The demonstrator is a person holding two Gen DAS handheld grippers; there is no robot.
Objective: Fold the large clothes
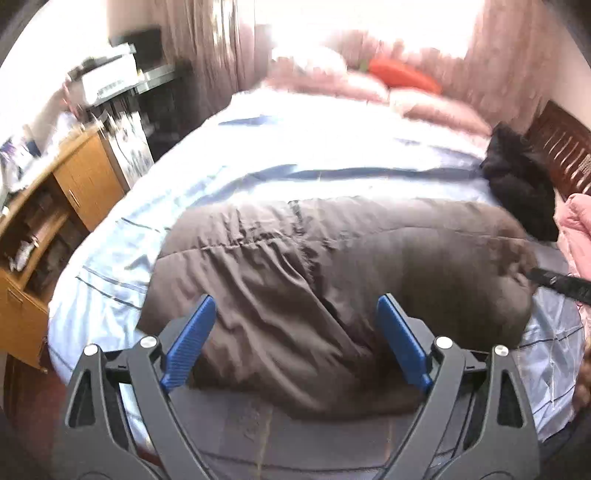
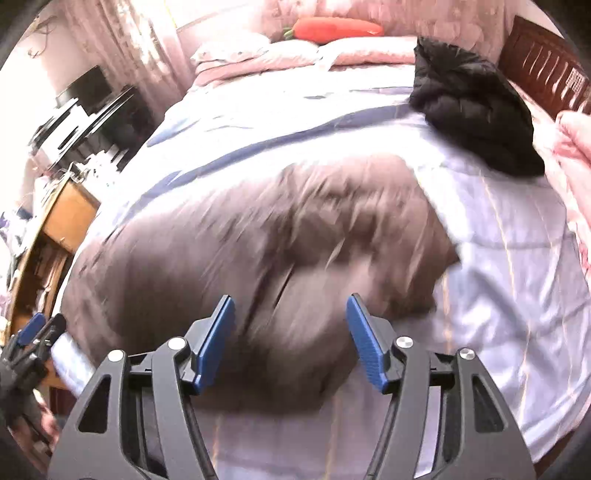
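A large brown padded coat (image 1: 332, 266) lies folded into a broad bundle on the pale blue bed sheet (image 1: 258, 147). It also shows in the right wrist view (image 2: 258, 236), blurred. My left gripper (image 1: 295, 314) is open, its blue fingertips wide apart above the coat's near edge, holding nothing. My right gripper (image 2: 290, 314) is open above the coat's near right part, holding nothing. The left gripper also shows at the far left of the right wrist view (image 2: 37, 332).
A black padded jacket (image 2: 472, 99) lies at the bed's far right. Pink bedding (image 2: 569, 147) is bunched at the right edge. Pink pillows (image 2: 295, 55) and an orange carrot cushion (image 2: 336, 28) lie at the far end of the bed. A wooden cabinet (image 1: 74, 184) stands left of the bed.
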